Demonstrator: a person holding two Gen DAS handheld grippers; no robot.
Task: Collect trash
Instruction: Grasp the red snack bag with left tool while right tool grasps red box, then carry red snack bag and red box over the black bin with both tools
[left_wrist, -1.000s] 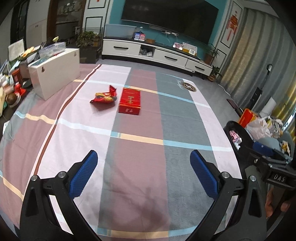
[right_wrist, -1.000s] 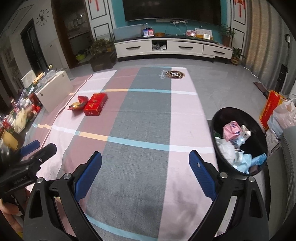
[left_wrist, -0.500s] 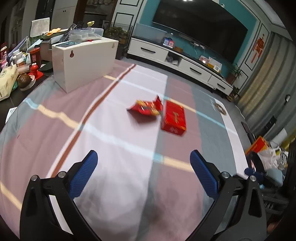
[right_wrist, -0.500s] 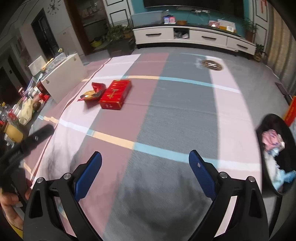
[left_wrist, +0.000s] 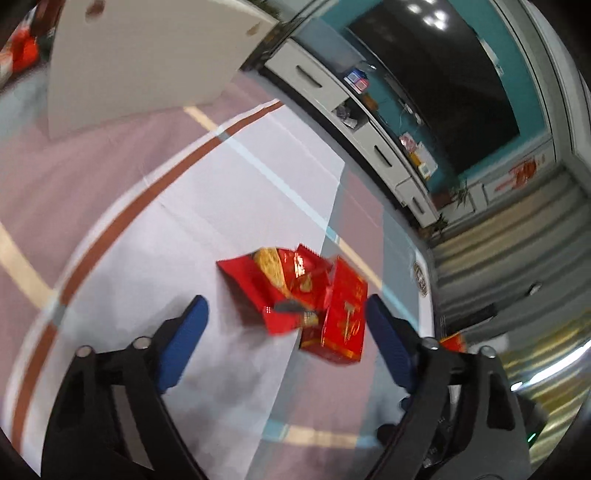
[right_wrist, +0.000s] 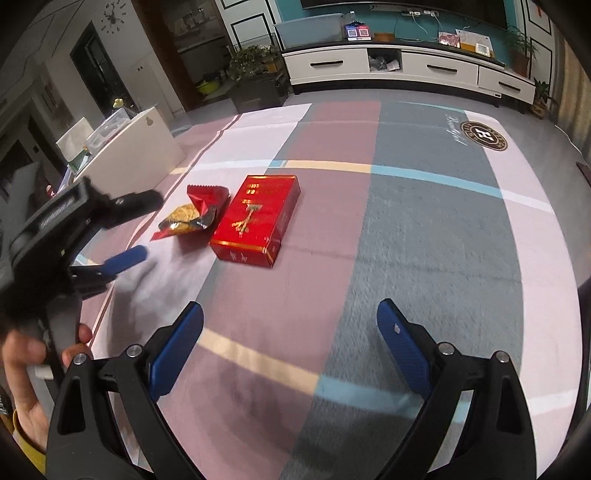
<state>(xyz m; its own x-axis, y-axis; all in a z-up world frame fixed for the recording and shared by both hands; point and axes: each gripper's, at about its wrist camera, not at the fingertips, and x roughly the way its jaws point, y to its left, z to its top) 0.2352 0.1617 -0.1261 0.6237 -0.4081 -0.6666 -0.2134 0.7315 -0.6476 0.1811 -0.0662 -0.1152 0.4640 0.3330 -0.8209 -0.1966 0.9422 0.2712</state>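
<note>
Currently my left gripper (left_wrist: 286, 325) is closing its jaws with nothing between the pads; the crumpled snack wrapper (left_wrist: 275, 284) lies just ahead on the rug (left_wrist: 184, 229), touching the red box (left_wrist: 343, 317). My right gripper (right_wrist: 290, 345) stands wide open, empty, farther back.
</note>
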